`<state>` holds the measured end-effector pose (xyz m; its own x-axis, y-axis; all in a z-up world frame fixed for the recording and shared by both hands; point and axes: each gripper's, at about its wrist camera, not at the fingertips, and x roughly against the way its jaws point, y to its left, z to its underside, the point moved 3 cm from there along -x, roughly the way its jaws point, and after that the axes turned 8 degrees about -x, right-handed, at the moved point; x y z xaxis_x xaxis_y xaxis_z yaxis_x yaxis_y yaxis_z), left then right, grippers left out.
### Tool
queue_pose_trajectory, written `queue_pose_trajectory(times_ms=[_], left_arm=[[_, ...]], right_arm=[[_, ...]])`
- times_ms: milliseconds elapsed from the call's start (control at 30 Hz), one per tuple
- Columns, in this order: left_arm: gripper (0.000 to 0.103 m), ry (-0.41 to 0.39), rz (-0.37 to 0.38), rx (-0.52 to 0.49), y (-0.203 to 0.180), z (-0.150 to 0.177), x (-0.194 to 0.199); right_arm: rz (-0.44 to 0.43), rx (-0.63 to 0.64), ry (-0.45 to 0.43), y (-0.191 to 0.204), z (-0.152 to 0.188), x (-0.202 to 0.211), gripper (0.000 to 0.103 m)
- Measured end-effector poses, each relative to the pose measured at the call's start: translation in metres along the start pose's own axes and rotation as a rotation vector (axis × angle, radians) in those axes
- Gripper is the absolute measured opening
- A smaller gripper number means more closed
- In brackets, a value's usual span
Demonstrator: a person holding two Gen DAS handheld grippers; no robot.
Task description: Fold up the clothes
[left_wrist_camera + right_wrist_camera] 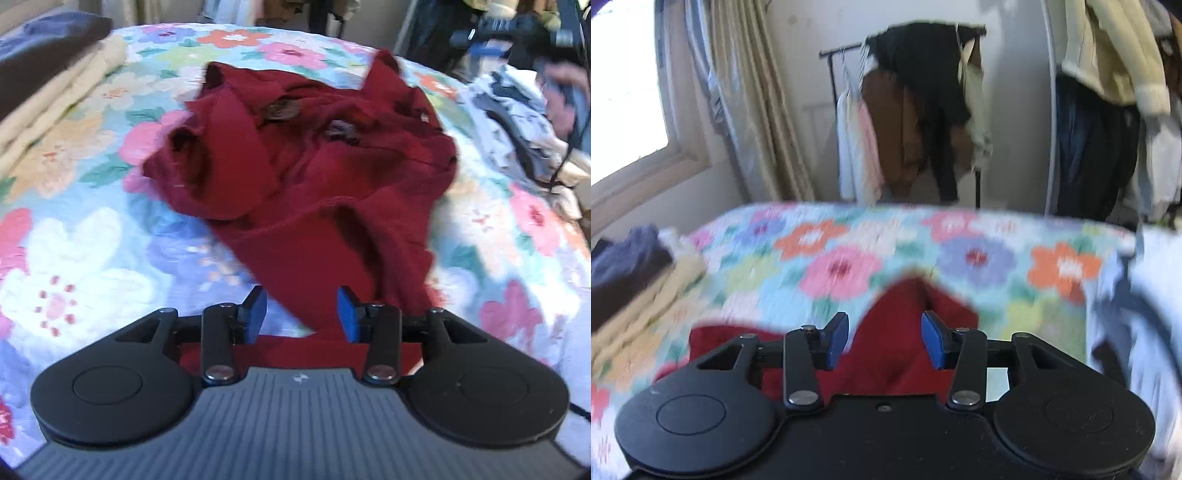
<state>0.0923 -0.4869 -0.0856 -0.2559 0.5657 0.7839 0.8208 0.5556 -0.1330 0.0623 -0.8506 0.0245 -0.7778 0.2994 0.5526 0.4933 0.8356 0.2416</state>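
A crumpled dark red garment lies in a heap on the floral bedspread. My left gripper is open, its blue pads over the garment's near edge, nothing between them. In the right wrist view the same red garment lies under and just ahead of my right gripper, which is open and empty. That view is blurred by motion.
Folded beige and dark clothes are stacked at the bed's left edge. A loose pile of light and dark laundry lies at the right edge. Clothes racks and curtains stand beyond the bed.
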Motion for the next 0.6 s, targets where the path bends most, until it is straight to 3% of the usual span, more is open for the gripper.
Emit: queue_pose_trajectory(times_ms=[100,167,367,467,533,600], left_arm=[[0.046,-0.019,0.045,-0.034,-0.015,-0.005,-0.001],[0.051,-0.037,0.062,-0.05,-0.024,-0.007,-0.003],[0.054,-0.001,0.118,-0.057,-0.055,-0.01,-0.014],[0.054,-0.017,0.122,-0.068,-0.067,-0.003,-0.015],[0.067,0.006,0.116,-0.049,-0.07,0.002,-0.024],[0.073,0.051,0.112,-0.022,-0.07,0.005,-0.04]], right_arm=[[-0.011,-0.017,0.056,-0.005,0.053,-0.001,0.054],[-0.038,-0.024,0.158,-0.003,0.084,-0.012,0.054],[-0.267,-0.173,0.386,0.004,0.138,-0.009,0.054],[-0.336,-0.167,0.418,0.013,0.15,0.0,0.055],[-0.346,-0.133,0.412,0.016,0.154,0.0,0.058],[-0.348,-0.136,0.411,0.015,0.157,-0.003,0.058]])
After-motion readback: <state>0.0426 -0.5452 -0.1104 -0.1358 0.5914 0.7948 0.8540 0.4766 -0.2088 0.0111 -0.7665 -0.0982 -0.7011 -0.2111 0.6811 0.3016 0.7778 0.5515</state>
